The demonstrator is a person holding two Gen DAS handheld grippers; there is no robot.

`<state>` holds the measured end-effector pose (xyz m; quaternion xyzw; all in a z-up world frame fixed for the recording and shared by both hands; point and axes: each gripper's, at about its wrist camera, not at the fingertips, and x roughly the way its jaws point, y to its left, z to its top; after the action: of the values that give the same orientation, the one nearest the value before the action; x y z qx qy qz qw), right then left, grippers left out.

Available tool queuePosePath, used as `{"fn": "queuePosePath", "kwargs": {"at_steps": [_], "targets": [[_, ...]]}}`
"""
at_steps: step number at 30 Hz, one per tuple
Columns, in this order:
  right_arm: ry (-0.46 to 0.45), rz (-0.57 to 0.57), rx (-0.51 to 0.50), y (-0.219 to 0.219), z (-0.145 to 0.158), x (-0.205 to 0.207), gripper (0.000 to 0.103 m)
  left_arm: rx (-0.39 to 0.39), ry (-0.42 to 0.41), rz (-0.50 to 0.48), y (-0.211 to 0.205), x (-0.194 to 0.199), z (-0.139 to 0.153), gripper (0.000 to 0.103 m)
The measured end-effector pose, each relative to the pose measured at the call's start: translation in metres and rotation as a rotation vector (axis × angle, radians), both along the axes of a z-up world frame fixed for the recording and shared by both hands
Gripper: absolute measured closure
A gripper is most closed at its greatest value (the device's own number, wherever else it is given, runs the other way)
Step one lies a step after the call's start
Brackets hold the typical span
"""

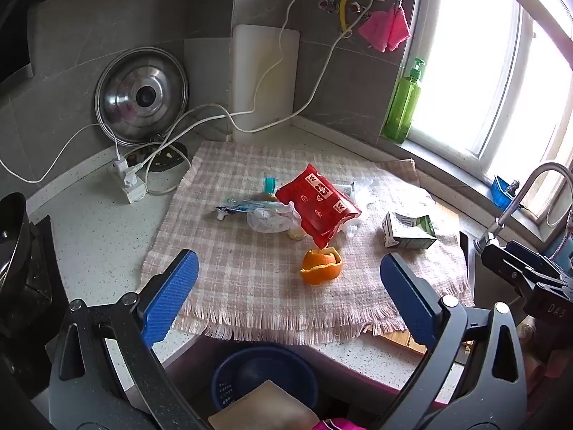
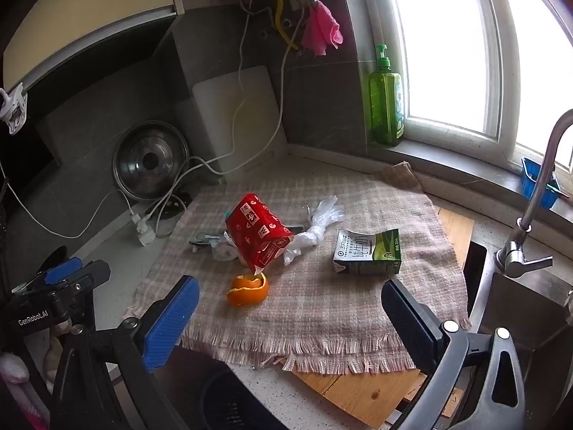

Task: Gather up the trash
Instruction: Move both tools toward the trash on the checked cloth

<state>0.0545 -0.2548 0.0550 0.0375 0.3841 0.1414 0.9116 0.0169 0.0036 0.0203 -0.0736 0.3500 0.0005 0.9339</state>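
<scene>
Trash lies on a pink checked cloth point(image 1: 250, 286) point(image 2: 340, 304) on the counter: an orange peel point(image 1: 321, 265) point(image 2: 249, 288), a red snack bag point(image 1: 318, 204) point(image 2: 258, 234), a crushed green-and-white milk carton point(image 1: 408, 231) point(image 2: 367, 252), crumpled clear plastic point(image 1: 274, 216) point(image 2: 315, 229) and a squeezed tube point(image 1: 238, 208). My left gripper point(image 1: 288, 286) is open and empty, near the cloth's front edge. My right gripper point(image 2: 290, 308) is open and empty, also near the front edge. A blue bin point(image 1: 265, 376) sits below the counter edge.
A pot lid point(image 1: 141, 95) and a white cutting board point(image 1: 265, 75) lean on the back wall. A power strip with cables point(image 1: 127, 175) lies at the left. A green soap bottle point(image 2: 386, 98) stands on the sill. The faucet point(image 2: 537, 193) and sink are at the right.
</scene>
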Motion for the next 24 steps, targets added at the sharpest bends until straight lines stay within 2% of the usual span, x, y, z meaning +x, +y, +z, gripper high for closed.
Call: {"fn": "queuePosePath", "kwargs": {"at_steps": [24], "targets": [[0.008,0.001,-0.014,-0.0001,-0.0063,0.0031,0.0,0.001,-0.001,0.004,-0.0037,-0.0013,-0.0011,0.0]]}}
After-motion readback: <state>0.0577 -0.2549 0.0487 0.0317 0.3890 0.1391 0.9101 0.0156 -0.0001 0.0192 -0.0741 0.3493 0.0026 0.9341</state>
